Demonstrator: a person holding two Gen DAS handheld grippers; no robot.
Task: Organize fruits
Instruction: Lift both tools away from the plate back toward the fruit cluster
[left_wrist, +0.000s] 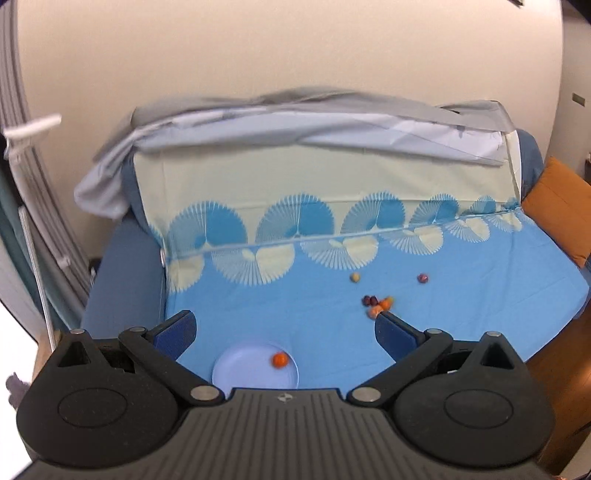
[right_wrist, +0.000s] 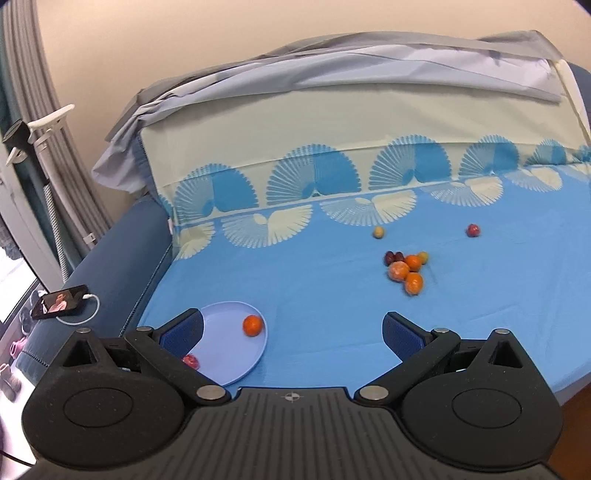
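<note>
A pale blue plate (right_wrist: 236, 360) lies on the blue sheet at the near left and holds an orange (right_wrist: 252, 325) and a red fruit (right_wrist: 191, 360) by its near edge. The plate (left_wrist: 243, 371) and orange (left_wrist: 279, 359) also show in the left wrist view. A cluster of oranges and dark red fruits (right_wrist: 406, 268) lies farther right, with a lone yellow fruit (right_wrist: 378, 232) and a lone red fruit (right_wrist: 473, 230) beyond it. The cluster also shows in the left wrist view (left_wrist: 378, 304). My left gripper (left_wrist: 284, 328) is open and empty, high above the plate. My right gripper (right_wrist: 293, 332) is open and empty.
The blue sheet (right_wrist: 332, 325) covers a sofa with a patterned backrest (right_wrist: 332, 129) and grey cloth on top. A phone with a cable (right_wrist: 61, 301) rests on the left armrest. An orange cushion (left_wrist: 557, 210) sits at the right end. Curtains hang at the left.
</note>
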